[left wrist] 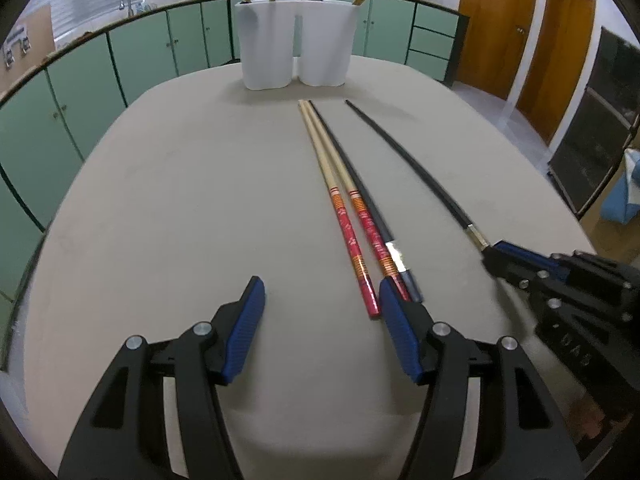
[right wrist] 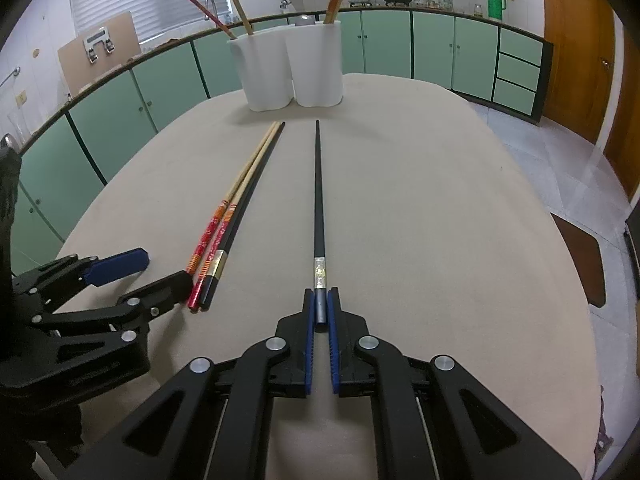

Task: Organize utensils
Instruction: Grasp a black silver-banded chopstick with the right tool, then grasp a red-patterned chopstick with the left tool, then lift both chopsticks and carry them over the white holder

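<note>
Right gripper: your right gripper [right wrist: 321, 314] is pinching the near end of a lone black chopstick [right wrist: 318, 192] between its blue pads [right wrist: 309, 344], jaws pressed in on the grey end cap.
Left gripper: your left gripper [left wrist: 322, 304] is hovering low over the table [left wrist: 180, 200] with its jaws spread wide and nothing between them; its right pad [left wrist: 400, 332] is sitting just beside the near ends of the chopstick bundle.
Lone black chopstick, direction: its long axis is running straight away from you, thick end in your right gripper, thin tip pointing at the white holder.
Lone black chopstick, look: it is slim, dark and tapering, with a shiny metallic band near the held end.
Chopstick bundle: three more are lying on the table to the left of the held one, well apart from it: two red-handled wooden chopsticks [left wrist: 340, 196] touching side by side, and a second black chopstick [left wrist: 360, 190] lying against them on their right.
Bundle, direction: their thin tips are pointing away from you toward the holder too, thick ends nearest the left gripper.
Bundle, look: the wooden pair is showing pale shafts, orange stripes and red patterned handles.
White holder: a white two-compartment holder [right wrist: 288, 72] is standing upright at the far end of the table, with chopsticks already leaning out of both compartments.
Behind: green cabinets [right wrist: 432, 48] are lining the far wall.
</note>
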### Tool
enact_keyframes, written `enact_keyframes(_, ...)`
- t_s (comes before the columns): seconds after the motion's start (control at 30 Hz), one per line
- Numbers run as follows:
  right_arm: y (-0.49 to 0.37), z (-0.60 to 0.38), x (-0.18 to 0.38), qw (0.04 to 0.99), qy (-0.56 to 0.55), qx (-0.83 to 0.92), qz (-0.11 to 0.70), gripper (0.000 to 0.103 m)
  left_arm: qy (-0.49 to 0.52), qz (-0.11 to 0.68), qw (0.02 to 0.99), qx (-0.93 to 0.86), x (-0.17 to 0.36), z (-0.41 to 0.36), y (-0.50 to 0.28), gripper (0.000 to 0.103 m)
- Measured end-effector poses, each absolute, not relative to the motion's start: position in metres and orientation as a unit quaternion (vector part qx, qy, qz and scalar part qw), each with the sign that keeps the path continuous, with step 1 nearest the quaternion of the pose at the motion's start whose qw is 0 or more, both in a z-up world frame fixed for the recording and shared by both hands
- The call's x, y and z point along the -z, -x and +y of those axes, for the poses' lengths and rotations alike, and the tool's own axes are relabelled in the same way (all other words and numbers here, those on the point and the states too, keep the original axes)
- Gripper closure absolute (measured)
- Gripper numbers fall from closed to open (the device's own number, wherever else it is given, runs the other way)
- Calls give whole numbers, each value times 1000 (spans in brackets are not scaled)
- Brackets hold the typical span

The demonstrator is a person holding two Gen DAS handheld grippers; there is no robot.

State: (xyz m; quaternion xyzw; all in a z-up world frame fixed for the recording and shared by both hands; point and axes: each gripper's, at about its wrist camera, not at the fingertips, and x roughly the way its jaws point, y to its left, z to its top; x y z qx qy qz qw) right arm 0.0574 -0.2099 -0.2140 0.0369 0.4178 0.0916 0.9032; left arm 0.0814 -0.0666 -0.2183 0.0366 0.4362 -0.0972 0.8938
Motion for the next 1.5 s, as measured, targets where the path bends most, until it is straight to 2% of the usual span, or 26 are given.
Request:
enact_keyframes(0.37,-55,-204,213,904,-20,-90,417,95,-24,432,897,84,217,-62,-78,47)
enact_keyframes(0.43,-55,-205,214,904,-18,-90,417,95,-28,430,898,90,217,-66,-76,63)
enact_keyframes(0.47,-56,-205,213,904,-19,-91,418,95,-27,429,898,92,217,-67,-76,67)
enact_keyframes(0.53,-56,-205,214,904,-20,-91,418,96,-21,427,899,97,217,-67,-75,85)
enact_keyframes(0.63,-56,-204,213,904,-21,-91,417,96,-9,427,899,97,216,-66,-74,97)
enact_keyframes(0.97,-50,-206,201,910,-20,-98,402,97,1,408,908,91,198,-58,-68,98)
enact_keyframes(1.5,-50,-224,97,946,-19,-115,302,97,-5,274,957,99,81,-40,-59,98)
